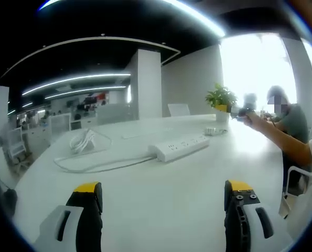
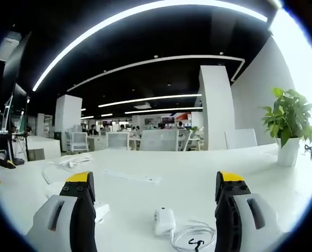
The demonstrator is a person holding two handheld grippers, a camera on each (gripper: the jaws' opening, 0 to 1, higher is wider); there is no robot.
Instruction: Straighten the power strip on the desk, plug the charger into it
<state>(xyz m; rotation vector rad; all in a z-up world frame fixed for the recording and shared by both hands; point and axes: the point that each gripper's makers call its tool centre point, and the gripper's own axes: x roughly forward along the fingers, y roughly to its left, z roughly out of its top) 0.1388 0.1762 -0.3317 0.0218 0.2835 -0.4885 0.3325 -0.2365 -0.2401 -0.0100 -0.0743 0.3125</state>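
The white power strip (image 1: 181, 147) lies at a slant on the white desk (image 1: 161, 184), well ahead of my left gripper (image 1: 163, 195). Its cord runs left to a loose coil (image 1: 82, 140). The left gripper is open, nothing between its yellow-tipped jaws. In the right gripper view a small white charger (image 2: 164, 220) lies on the desk with its thin cable (image 2: 195, 239) bundled at its right. My right gripper (image 2: 154, 184) is open, and the charger lies low between its jaws, untouched. A white block end (image 2: 101, 210) peeks from behind the left jaw; I cannot tell what it is.
A potted plant (image 1: 221, 100) in a white pot (image 2: 288, 152) stands at the desk's far right. A seated person (image 1: 289, 123) stretches an arm over the desk there. A small item (image 1: 216, 131) lies near the plant. A flat white strip (image 2: 130, 176) lies mid-desk. Chairs stand behind.
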